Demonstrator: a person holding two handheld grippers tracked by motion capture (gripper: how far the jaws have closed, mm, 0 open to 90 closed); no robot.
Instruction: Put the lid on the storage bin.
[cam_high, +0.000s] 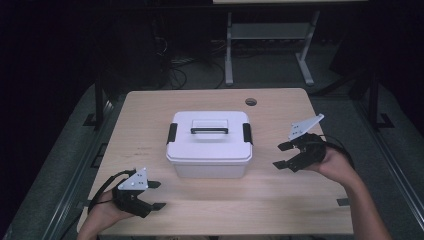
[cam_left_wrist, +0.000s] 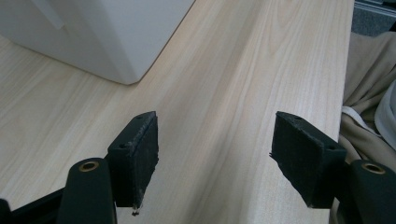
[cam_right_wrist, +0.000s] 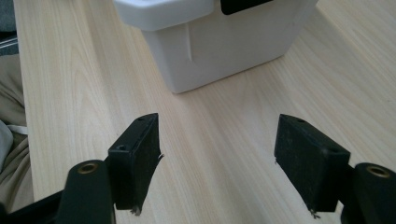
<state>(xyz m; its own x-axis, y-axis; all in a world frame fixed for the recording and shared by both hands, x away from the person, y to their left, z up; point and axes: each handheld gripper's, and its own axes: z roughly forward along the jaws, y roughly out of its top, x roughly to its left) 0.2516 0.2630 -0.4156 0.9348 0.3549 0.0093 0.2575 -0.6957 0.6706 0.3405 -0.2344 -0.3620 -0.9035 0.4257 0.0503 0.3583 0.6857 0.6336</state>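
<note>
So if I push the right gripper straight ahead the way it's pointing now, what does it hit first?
Most likely the white lidded storage box: the right gripper is open and empty over bare table, with the box's near corner ahead. Depth is unclear, and a downward tilt could put the tabletop first.

One white box (cam_high: 209, 145), one wooden table (cam_high: 210, 215) — and two tongs, left (cam_high: 156, 195) and right (cam_high: 281, 155).

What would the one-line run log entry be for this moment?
left gripper: open, empty, near table edge | right gripper: open, empty, right of box | white storage box: lid on, latches down, untouched
</note>
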